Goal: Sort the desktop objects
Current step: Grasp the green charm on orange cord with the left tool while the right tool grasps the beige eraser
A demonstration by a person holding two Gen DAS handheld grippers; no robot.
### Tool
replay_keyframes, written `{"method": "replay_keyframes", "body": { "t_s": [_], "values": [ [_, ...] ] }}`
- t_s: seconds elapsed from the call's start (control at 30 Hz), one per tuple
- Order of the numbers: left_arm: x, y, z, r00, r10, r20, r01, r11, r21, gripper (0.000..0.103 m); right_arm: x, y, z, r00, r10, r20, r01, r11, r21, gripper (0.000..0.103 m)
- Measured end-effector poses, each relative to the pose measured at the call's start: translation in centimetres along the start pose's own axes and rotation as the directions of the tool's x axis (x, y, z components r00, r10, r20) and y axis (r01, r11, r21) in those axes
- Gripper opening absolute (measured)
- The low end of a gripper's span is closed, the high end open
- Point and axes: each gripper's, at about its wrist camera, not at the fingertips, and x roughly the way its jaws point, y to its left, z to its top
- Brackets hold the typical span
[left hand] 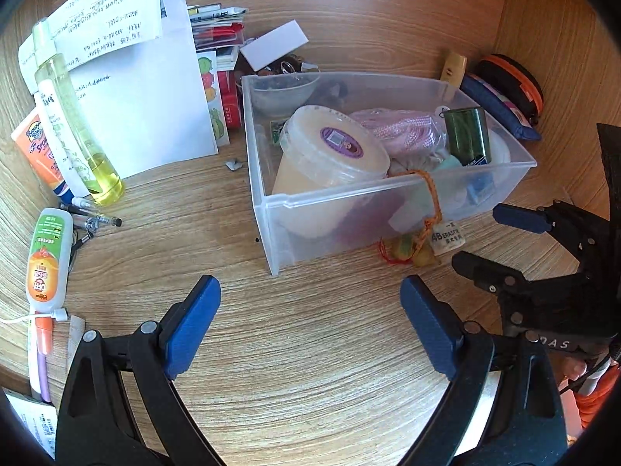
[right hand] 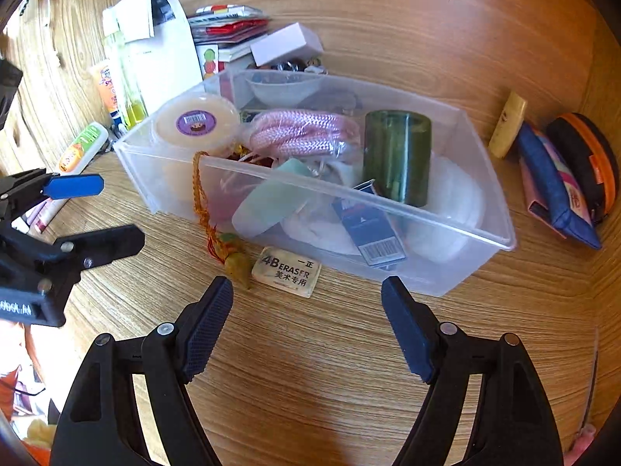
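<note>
A clear plastic bin [left hand: 330, 209] [right hand: 485, 233] stands on the wooden desk. It holds a round cream tub [left hand: 333, 147] [right hand: 196, 120], pink rope [right hand: 302, 132], a green cylinder [left hand: 465, 136] [right hand: 398, 155] and other small items. An orange tassel charm [right hand: 233, 260] hangs over the bin's front wall. A 4B eraser [right hand: 287, 272] [left hand: 446, 237] lies on the desk in front of the bin. My left gripper [left hand: 310, 326] is open and empty, short of the bin. My right gripper [right hand: 306, 322] is open and empty, just before the eraser.
Left of the bin lie a yellow bottle [left hand: 73, 124], a sunscreen tube [left hand: 39, 151], a white tube [left hand: 46, 260], pens [left hand: 93, 217] and papers [left hand: 128, 77]. A blue pouch [right hand: 555, 190], an orange-black case [right hand: 590, 163] and a yellow clip [right hand: 508, 124] sit right.
</note>
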Motion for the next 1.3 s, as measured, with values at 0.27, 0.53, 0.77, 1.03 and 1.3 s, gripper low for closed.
{"method": "replay_keyframes", "body": {
  "t_s": [0.27, 0.53, 0.77, 1.03, 1.3],
  "values": [
    [0.9, -0.3, -0.5, 1.000, -0.023, -0.020, 0.023, 1.000, 0.015, 0.095, 1.6, 0.2, 0.2, 0.999, 0.010, -0.050, -0.009, 1.000, 0.027, 0.054],
    [1.7, -1.0, -0.4, 0.999, -0.036, -0.039, 0.038, 0.998, 0.042, 0.095, 2.4, 1.2, 0.4, 0.998, -0.008, -0.059, 0.009, 1.000, 0.021, 0.054],
    [2.5, -1.9, 0.2, 0.999, -0.029, -0.043, 0.031, 0.999, 0.044, 0.094, 2.1, 0.6, 0.0, 0.999, 0.007, -0.050, -0.007, 1.000, 0.004, 0.040],
    [3.3, -3.4, 0.6, 0.998, -0.034, -0.055, 0.037, 0.997, 0.067, 0.073, 0.4, -1.2, -1.1, 1.000, 0.006, -0.009, -0.006, 1.000, 0.003, 0.040],
    [4.7, -4.8, 1.3, 0.997, -0.016, -0.076, 0.020, 0.999, 0.045, 0.057, -0.5, -3.1, -1.4, 0.999, 0.028, 0.023, -0.028, 1.000, -0.007, 0.040]
  ]
}}
